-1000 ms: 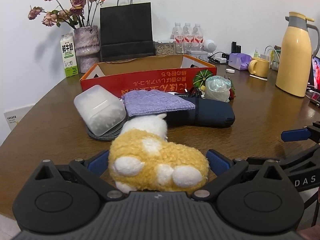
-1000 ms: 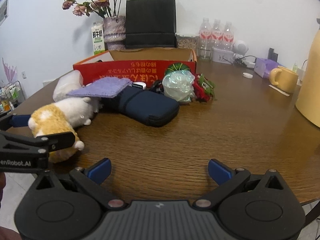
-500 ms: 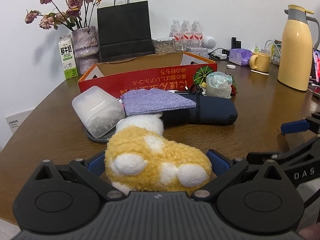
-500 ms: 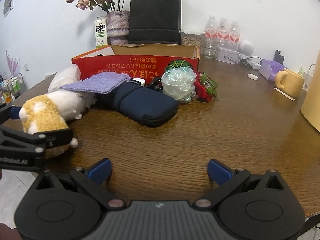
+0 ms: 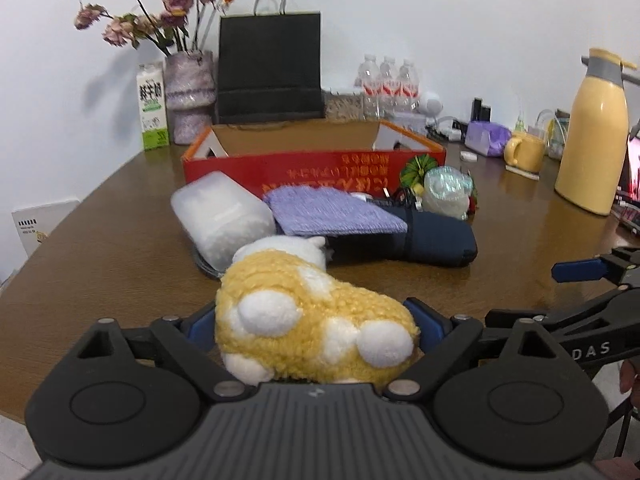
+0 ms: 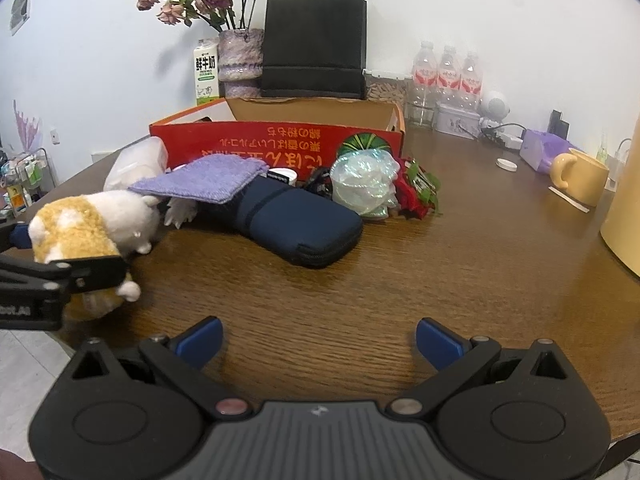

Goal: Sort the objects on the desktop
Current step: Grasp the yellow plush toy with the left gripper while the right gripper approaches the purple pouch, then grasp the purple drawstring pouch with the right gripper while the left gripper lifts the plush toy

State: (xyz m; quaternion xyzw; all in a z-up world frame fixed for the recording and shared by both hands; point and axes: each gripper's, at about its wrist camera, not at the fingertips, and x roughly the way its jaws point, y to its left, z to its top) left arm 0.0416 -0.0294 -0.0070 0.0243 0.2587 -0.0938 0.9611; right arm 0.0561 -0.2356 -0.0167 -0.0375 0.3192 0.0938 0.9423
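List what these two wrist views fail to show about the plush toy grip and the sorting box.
- Left wrist view: the plush toy hides the left gripper pads, so contact is unseen.
- Both views: the red cardboard box floor is hidden by its front wall.
- Right wrist view: the yellow thermos is cut off by the edge.
- Items under the purple cloth are covered.

The tall white and green milk carton (image 6: pixel 206 72) at the upper left says 鲜牛奶. The long red cardboard box (image 6: pixel 280 142) has orange writing, upside down. The black gripper arm (image 5: pixel 592 336) at the right edge says "DAS".
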